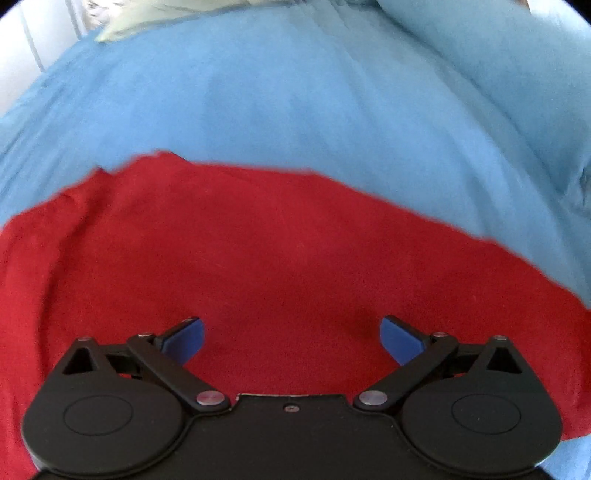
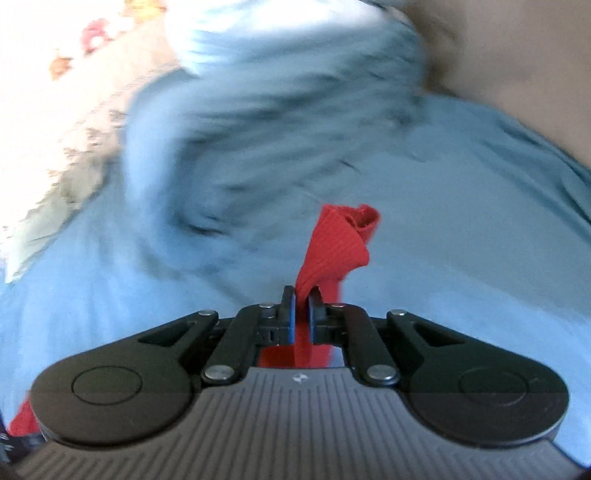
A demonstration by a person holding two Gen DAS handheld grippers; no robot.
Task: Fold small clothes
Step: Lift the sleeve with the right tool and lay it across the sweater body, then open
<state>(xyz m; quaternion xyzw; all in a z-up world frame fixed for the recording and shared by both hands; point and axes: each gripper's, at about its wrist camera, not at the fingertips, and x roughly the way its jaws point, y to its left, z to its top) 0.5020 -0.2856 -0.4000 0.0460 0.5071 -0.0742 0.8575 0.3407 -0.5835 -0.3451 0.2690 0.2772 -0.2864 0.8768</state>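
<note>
While the left gripper [image 1: 291,334] hangs just above a red garment [image 1: 258,258], its two blue pads [image 1: 184,341] stand wide apart with nothing between them. Its black body fills the bottom of the left wrist view. Beneath and ahead of it the garment lies spread fairly flat, with a few soft creases toward its left side. Whether the pads touch the cloth cannot be told. The garment's far edge runs in a curve across the middle of the view. Beyond that edge lies a blue sheet [image 1: 295,103], smooth and lightly wrinkled, reaching to the top of the view. At the far top left sits a pale green cloth [image 1: 122,27], too blurred to identify, and beside it a white surface [image 1: 22,55].

Seen from the right wrist, the right gripper [image 2: 302,295] is clamped on a bunch of the same red garment [image 2: 338,240]. Its jaws are drawn close together, pinching the fabric. A ribbed, folded piece rises from between the pads and curls over at its tip. More red cloth shows below the jaws and at the bottom left corner. Behind it the sheet [image 2: 461,221] spreads out, heavily blurred. Farther left is a pale patterned surface [image 2: 74,110], unclear.
</note>
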